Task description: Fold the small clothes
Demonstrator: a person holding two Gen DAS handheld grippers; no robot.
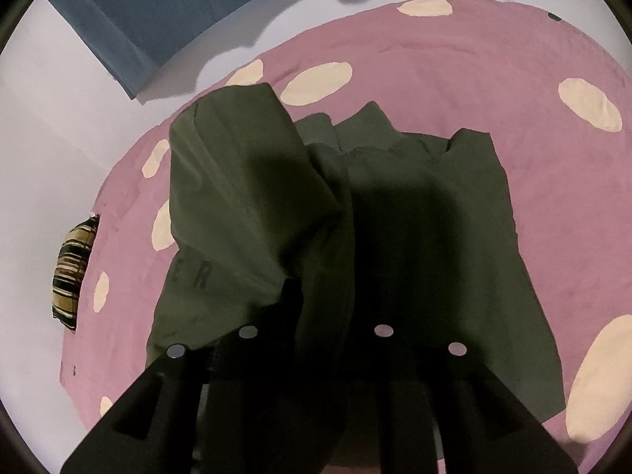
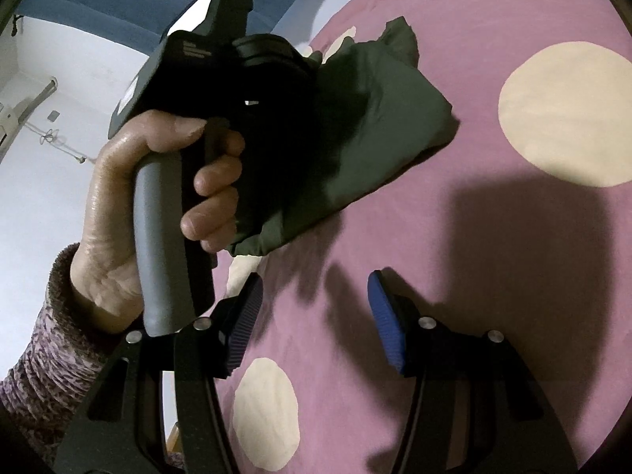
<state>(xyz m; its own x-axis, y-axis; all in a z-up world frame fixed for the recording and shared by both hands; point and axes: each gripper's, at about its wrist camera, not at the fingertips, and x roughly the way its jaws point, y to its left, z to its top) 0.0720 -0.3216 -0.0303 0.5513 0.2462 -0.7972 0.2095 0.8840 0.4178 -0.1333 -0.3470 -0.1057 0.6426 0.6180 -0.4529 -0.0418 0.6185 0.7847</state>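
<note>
A small dark olive garment (image 1: 414,237) lies on a pink bedcover with cream dots (image 1: 533,205). My left gripper (image 1: 316,316) is shut on a fold of the garment, lifting one side up and over the rest; its fingertips are buried in cloth. In the right wrist view the garment (image 2: 379,126) lies partly folded behind the left gripper's body (image 2: 221,91), held by a hand. My right gripper (image 2: 312,316) is open and empty, its blue pads (image 2: 385,316) apart just above the bedcover (image 2: 493,256), short of the garment.
The bed's left edge drops to a pale floor (image 1: 47,150). A blue panel (image 1: 138,19) stands at the back. A striped object (image 1: 73,272) lies at the bed's left side. Cables lie on the floor (image 2: 51,134).
</note>
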